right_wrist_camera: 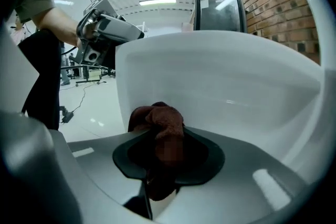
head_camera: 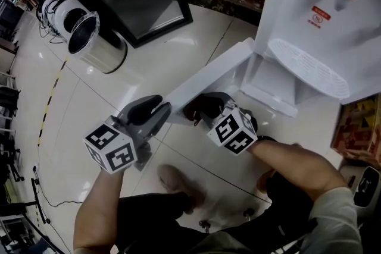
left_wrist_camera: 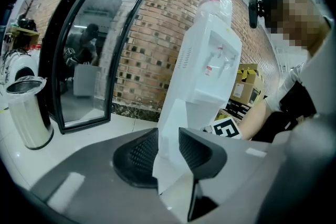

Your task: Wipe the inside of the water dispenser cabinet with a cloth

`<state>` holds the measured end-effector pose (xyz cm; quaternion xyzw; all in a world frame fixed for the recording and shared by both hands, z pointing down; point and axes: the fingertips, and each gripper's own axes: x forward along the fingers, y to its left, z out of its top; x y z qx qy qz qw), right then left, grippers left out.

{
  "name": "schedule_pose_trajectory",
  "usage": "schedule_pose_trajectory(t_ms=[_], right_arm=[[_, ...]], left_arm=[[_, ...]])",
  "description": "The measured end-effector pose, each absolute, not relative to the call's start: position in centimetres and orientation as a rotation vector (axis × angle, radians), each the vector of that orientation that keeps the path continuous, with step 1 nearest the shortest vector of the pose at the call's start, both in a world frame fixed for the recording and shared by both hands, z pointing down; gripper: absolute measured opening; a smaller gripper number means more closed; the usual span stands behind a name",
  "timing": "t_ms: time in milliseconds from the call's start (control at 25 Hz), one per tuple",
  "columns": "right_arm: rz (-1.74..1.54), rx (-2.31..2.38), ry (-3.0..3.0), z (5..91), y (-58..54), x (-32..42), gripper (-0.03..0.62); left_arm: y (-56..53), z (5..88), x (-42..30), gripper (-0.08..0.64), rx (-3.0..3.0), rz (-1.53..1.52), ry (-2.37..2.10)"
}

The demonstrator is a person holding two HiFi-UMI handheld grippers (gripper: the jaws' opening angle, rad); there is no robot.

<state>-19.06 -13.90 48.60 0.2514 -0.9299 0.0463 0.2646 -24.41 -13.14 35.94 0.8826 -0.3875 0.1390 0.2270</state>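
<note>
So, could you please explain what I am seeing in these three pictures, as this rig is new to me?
There is no robot: a person holds a two-jaw gripper in each hand. One picture comes from a camera on the person's head, looking down; the other two from cameras riding on the grippers. The left gripper is clamped on the edge of the water dispenser's open white door. The right gripper pinches a dark reddish cloth, facing the door's inner side. The patterned cubes are part of the grippers. A metal bin stands on the tiled floor.
</note>
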Motion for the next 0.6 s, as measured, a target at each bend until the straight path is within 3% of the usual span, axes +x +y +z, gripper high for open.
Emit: schedule_pose_trajectory(t_ms=[280,600], right_arm=[[0.152,0.801,-2.465,49.6,-15.3,-17.9,0.110],[0.318,1.137,-2.305,51.0,-20.3,-10.0,0.110]], left_arm=[[-13.5,36.0,-24.4,0.120,2.432,0.368,-1.077],[-13.6,36.0,-24.6,0.118,2.420,0.366,-1.086]])
